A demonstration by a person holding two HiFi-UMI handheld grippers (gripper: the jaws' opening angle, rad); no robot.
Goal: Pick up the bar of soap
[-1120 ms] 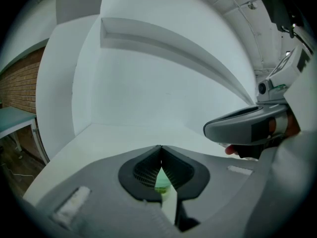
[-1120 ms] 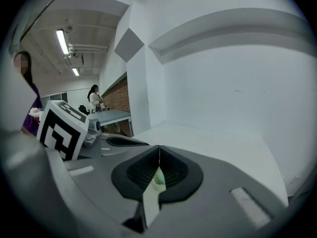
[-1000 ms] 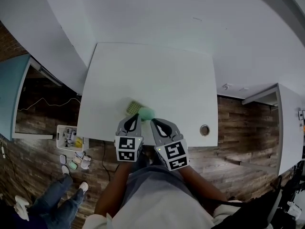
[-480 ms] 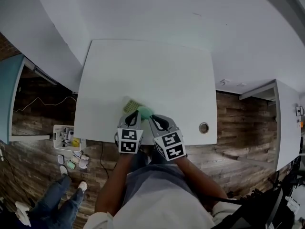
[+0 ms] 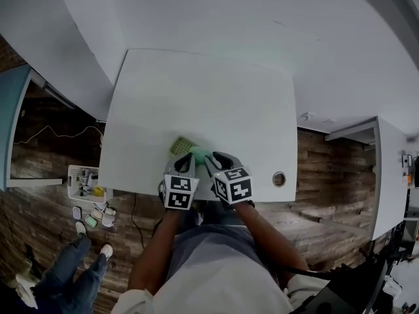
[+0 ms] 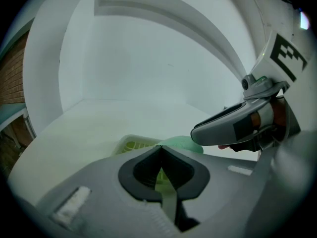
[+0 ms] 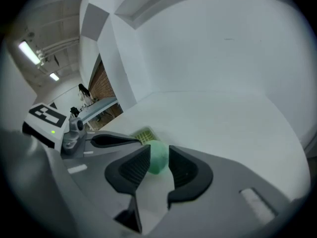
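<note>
A pale green bar of soap (image 5: 200, 154) lies on the white table (image 5: 216, 103) next to a yellow-green slatted soap dish (image 5: 182, 146). My right gripper (image 5: 211, 160) points at the soap. Its jaws have just been opening and stand apart, with the soap (image 7: 158, 160) in the gap at the right gripper's (image 7: 158, 148) tips. Whether the pads touch it I cannot tell. My left gripper (image 5: 184, 161) is shut, and the left gripper's (image 6: 160, 148) tips sit at the near edge of the dish (image 6: 132, 145). The soap (image 6: 182, 143) shows just to its right.
A round cable hole (image 5: 279, 178) sits near the table's front right corner. The table's front edge runs just under both grippers. On the wooden floor at the left stand a small bin of items (image 5: 84, 183) and a person's legs (image 5: 62, 270).
Both grippers have sunk toward the table. The right gripper's jaws have opened round the soap. Soap and dish lie where they were.
</note>
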